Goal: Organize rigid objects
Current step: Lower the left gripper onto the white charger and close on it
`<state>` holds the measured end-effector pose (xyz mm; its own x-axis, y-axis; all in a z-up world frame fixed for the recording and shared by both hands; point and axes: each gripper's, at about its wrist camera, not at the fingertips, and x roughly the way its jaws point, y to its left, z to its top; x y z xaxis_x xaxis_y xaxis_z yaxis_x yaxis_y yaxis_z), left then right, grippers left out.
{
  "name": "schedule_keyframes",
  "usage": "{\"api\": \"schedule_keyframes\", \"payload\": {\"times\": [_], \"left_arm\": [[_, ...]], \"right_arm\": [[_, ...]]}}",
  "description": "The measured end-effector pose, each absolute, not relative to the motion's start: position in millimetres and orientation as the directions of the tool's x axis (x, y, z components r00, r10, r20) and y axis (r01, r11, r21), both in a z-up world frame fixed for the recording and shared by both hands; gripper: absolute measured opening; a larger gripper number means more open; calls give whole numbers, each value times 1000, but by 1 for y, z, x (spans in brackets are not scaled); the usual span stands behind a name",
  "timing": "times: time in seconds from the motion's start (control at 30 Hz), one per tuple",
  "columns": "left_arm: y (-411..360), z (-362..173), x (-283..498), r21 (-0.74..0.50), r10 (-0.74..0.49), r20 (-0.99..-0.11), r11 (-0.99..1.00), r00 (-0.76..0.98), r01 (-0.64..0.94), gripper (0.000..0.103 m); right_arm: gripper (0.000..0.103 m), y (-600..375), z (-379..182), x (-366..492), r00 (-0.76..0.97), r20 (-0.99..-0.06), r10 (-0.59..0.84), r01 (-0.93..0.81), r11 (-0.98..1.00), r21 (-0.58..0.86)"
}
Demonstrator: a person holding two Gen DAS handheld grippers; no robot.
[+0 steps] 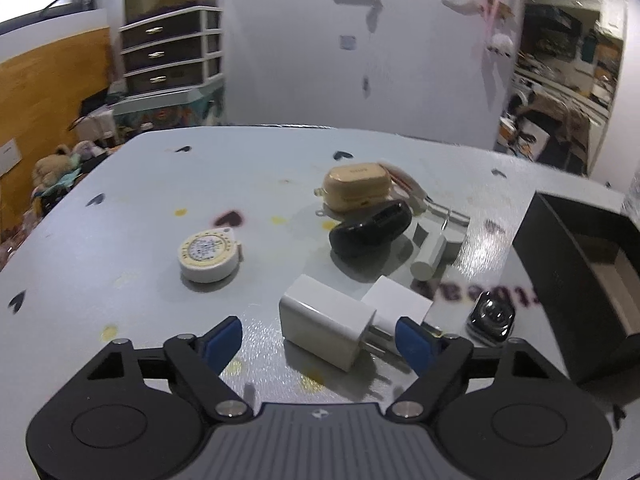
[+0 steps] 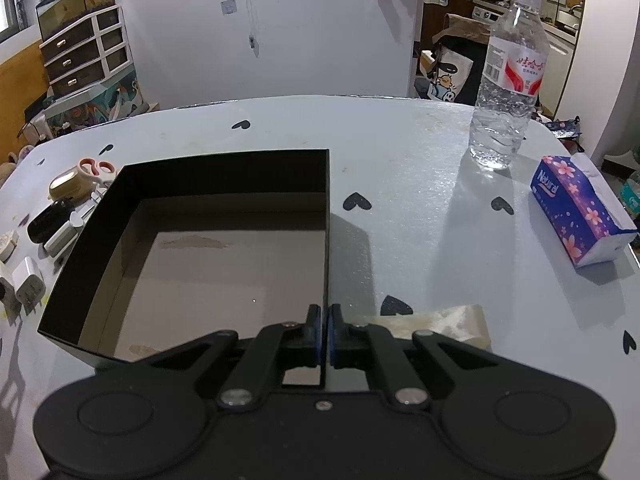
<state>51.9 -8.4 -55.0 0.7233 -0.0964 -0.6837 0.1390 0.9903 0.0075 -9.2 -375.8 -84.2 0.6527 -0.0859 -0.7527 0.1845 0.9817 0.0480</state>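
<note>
My left gripper (image 1: pixel 320 340) is open, low over the table, with a white charger plug (image 1: pixel 326 322) lying between its blue fingertips. A second white charger (image 1: pixel 396 304), a smartwatch (image 1: pixel 491 317), a black case (image 1: pixel 370 230), a beige earbud case (image 1: pixel 358 186), a white cylinder (image 1: pixel 430 256) and a round tape measure (image 1: pixel 208 255) lie beyond. My right gripper (image 2: pixel 324 330) is shut on the right wall of the empty black box (image 2: pixel 328 240). The same chargers (image 2: pixel 28 286) show left of the box.
A water bottle (image 2: pixel 506 80) and a tissue pack (image 2: pixel 580 210) stand at the right of the table (image 2: pixel 420 200). Pink-handled scissors (image 2: pixel 94 170) lie behind the earbud case. A flat tan sheet (image 2: pixel 452 320) lies by my right gripper. Drawers (image 2: pixel 80 56) stand off the table.
</note>
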Motion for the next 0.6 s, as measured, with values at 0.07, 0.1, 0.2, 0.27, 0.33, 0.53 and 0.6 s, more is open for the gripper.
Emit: {"api": "schedule_keyframes", "payload": {"times": [0.07,0.1,0.2,0.27,0.33,0.53,0.6], "left_arm": [[-5,-58,58,-11,-144,-680,983,719,186,83],[-4,-59,61,-12,-158,-678,979,718,205,83],[-2,-62,70,-12,-203,-669,965,715,262,82],[3,-64,76,-59,-255,-671,954,696,294,69],[5,-65,78,-91,-283,-672,949,685,303,68],[1,-60,75,-82,-237,-657,966,716,244,56],[0,-52,75,-103,-239,-648,968,723,228,55]], "right_arm": [[4,-376,-84,-9,650,-755,-85,185,982,49],[4,-377,-84,-9,649,-756,-82,185,981,53],[4,-377,-83,-8,647,-758,-80,186,981,55],[4,-377,-84,-8,647,-758,-81,185,981,53],[4,-377,-84,-8,649,-757,-79,186,981,57],[4,-377,-84,-7,646,-759,-77,187,981,60],[4,-377,-84,-7,646,-759,-77,186,981,59]]}}
